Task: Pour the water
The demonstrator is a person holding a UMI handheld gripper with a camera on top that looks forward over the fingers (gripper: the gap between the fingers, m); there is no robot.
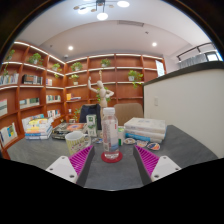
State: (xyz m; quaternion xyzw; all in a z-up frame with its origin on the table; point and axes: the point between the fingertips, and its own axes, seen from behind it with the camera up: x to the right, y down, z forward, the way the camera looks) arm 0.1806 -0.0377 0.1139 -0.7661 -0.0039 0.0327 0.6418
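Note:
A tall clear bottle (111, 130) stands upright on a red round base (111, 156) on the grey table (112, 178). It sits just ahead of my fingertips, centred between them. My gripper (113, 161) is open. The left magenta pad (81, 158) and the right magenta pad (147, 160) each keep a clear gap from the bottle, and nothing is held. A small clear glass (91, 124) stands farther back to the left of the bottle. I cannot tell how much water is in the bottle.
A pale cup (76, 141) stands near the left finger. A stack of books (38, 128) lies farther left and a white box (146, 128) sits to the right. Wooden bookshelves (40, 85) line the back, and a white partition (190, 100) rises on the right.

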